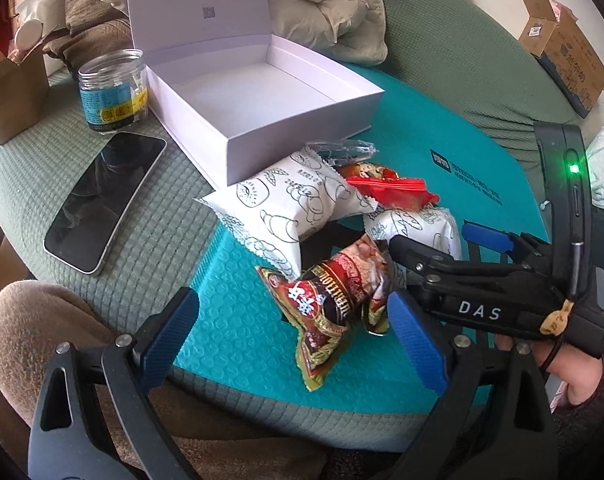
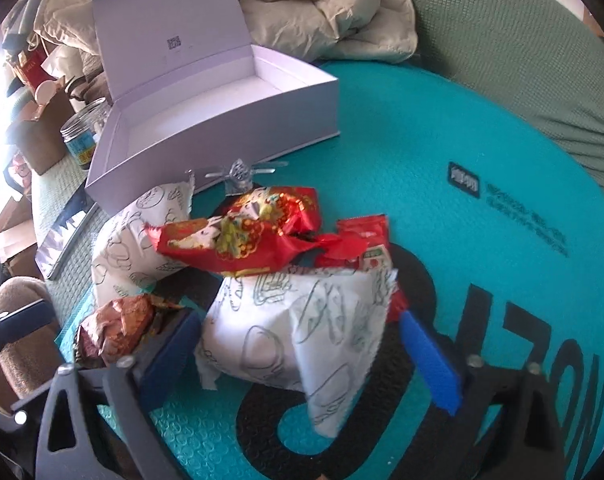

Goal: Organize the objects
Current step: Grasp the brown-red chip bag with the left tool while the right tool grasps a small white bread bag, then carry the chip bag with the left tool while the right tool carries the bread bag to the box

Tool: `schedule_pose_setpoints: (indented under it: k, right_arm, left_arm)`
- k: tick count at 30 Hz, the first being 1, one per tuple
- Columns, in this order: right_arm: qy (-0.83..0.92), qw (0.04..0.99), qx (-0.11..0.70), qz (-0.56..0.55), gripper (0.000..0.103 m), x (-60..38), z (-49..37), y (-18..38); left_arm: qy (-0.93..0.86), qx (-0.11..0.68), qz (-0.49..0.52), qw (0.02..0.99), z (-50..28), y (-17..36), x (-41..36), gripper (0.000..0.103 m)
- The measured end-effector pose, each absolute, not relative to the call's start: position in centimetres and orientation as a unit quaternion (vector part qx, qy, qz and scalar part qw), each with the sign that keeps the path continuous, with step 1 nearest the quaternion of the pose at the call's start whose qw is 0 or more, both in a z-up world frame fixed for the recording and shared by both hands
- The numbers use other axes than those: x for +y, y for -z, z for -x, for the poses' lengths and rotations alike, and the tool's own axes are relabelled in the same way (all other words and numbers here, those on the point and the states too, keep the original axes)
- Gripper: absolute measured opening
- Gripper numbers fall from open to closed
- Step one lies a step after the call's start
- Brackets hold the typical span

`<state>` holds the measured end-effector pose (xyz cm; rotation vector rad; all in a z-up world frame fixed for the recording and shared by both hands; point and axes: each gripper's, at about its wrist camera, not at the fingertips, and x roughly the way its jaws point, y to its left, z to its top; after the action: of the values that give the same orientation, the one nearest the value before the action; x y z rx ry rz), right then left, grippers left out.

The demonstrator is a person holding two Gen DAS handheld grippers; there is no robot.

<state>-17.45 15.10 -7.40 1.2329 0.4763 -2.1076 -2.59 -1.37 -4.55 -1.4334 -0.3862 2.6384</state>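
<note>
Lying on a teal bubble mailer (image 1: 238, 320) spread over a green quilted cover (image 1: 150, 216), a heap of snack packets sits just in front of an open white box (image 1: 262, 120), whose lid stands upright at its far side. Using that box as the landmark: a white packet with line drawings (image 1: 278, 204) rests against the box's near corner, a red packet (image 1: 390, 190) lies on top of the heap a little farther from the box, and a dark red-and-brown packet (image 1: 330, 300) lies at the heap's near edge, farthest from the box. A second white printed packet (image 2: 302, 328) sits beside the first, on the side away from the box.

The left gripper (image 1: 294, 340) hangs low over the mailer with its jaws spread wide, the dark red-and-brown packet lying between the blue pads (image 1: 170, 332) without being pinched. The right gripper (image 2: 302, 352) reaches in from the side, its jaws also released; the second white packet lies between its pads (image 2: 430, 364), and whether they touch it cannot be told.

To the left of the box stand a clear jar with a blue label (image 1: 112, 88) and, nearer, a dark phone (image 1: 106, 200) lying flat. Behind the box is a rumpled beige blanket (image 1: 326, 4).
</note>
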Motion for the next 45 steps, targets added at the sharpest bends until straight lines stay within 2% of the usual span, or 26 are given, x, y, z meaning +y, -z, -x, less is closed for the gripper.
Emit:
schedule_pose_setpoints:
  k: [5,17,26,29,31,34,45]
  right_arm:
    - [0.791,0.34,0.158,-0.483,0.075,16.7,17.4,7.2]
    - [0.776,0.357,0.132,-0.503,0.077,20.4,18.0,7.2]
    - [0.77,0.352,0.133,-0.515,0.081,20.1,18.6,8.3]
    - [0.764,0.355,0.137,-0.521,0.076,20.1,18.2,9.0]
    - [0.771,0.357,0.149,-0.505,0.074,20.3,17.5,8.8]
    - [0.771,0.366,0.127,-0.505,0.068,21.1,17.3,8.5]
    - [0.787,0.385,0.11,-0.47,0.066,24.2,14.6,5.2]
  left_arm:
    - [-0.86,-0.148,0.482,0.078,2.6,5.1,-1.0,0.095]
    - [-0.842,-0.144,0.517,0.064,4.8,7.1,1.2,0.095]
    - [-0.853,-0.144,0.496,0.078,5.0,7.5,1.3,0.094]
    - [-0.859,-0.134,0.488,0.081,4.7,7.5,1.2,0.088]
    - [-0.864,-0.123,0.481,0.082,4.3,7.4,1.2,0.074]
    - [-0.865,-0.122,0.477,0.096,3.7,7.3,1.2,0.061]
    - [-0.887,-0.115,0.438,0.089,-0.3,3.1,1.6,0.059]
